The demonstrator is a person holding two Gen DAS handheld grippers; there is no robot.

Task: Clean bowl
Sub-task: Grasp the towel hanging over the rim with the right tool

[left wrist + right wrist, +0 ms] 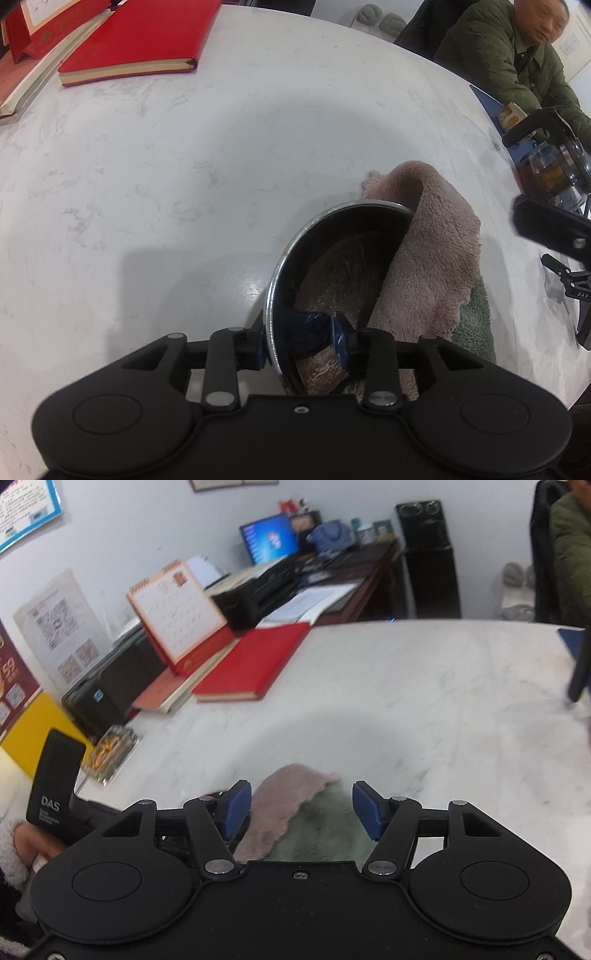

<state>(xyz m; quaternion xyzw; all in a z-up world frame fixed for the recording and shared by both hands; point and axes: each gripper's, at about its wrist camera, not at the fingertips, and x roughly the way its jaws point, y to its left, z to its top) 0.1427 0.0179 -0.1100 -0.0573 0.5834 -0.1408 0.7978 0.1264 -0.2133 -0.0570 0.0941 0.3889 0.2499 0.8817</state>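
A steel bowl (295, 258) is tilted on its side on the white marble table (184, 166). My left gripper (301, 341) is shut on the bowl's near rim, one blue pad outside and one inside. A pink fluffy cloth (428, 251) drapes over the bowl's right rim and reaches into it. A green cloth (476, 325) lies under it on the table. My right gripper (301, 806) is open and empty, hovering just above the pink cloth (284, 797) and the green cloth (325, 830). The bowl does not show in the right wrist view.
A red notebook (140, 40) and a desk calendar (177, 616) lie at the table's far left. A glass teapot (550, 166) stands at the right edge. A seated man in a green jacket (517, 55) is behind it. A snack dish (110, 753) sits at the left edge.
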